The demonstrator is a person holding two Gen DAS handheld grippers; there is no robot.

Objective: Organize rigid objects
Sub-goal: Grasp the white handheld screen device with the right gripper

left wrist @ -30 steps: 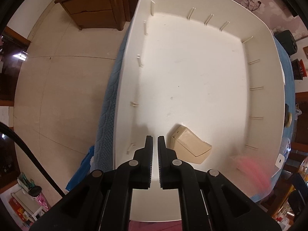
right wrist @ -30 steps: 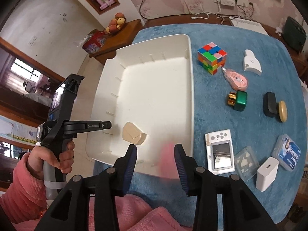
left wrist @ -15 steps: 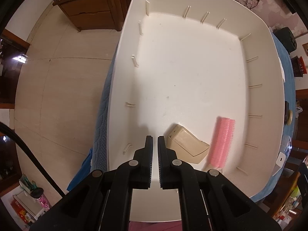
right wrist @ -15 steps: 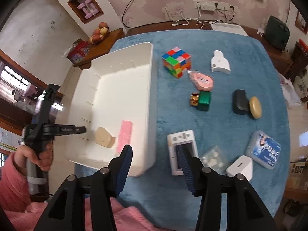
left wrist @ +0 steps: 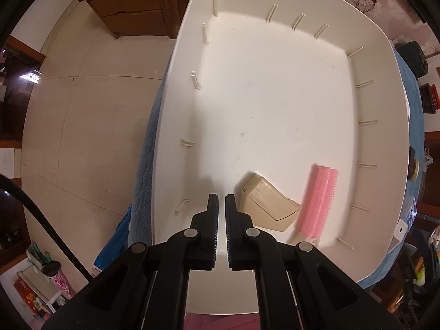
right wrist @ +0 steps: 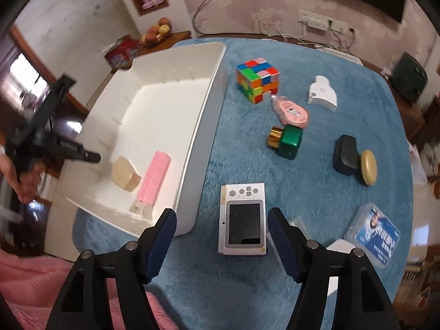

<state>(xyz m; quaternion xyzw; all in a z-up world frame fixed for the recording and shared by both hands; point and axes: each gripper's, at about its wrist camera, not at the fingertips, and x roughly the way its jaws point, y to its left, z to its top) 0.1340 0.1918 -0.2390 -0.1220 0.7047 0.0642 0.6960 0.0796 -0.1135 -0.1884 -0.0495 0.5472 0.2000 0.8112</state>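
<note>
Blue tablecloth [right wrist: 316, 192], right tongs [right wrist: 221, 221] tilted down, opening over camera [right wrist: 243, 218]

The left gripper [left wrist: 222, 206] is matte black plastic, with two flat ribbed fingers [left wrist: 213, 220] and round silver rivets at the joints of its angular linkage arms. The right gripper [right wrist: 222, 220] has the same black frame and silver rivets, but its curved pads [right wrist: 162, 242] are ribbed dark blue. The person wears a fuzzy pink sleeve [right wrist: 24, 283].

Pink comb [right wrist: 154, 180] and beige block [right wrist: 125, 176] lie side by side in the white bin [right wrist: 192, 148]; white camera [right wrist: 243, 218] lies flat just outside it on the tabletop [right wrist: 316, 187].
</note>
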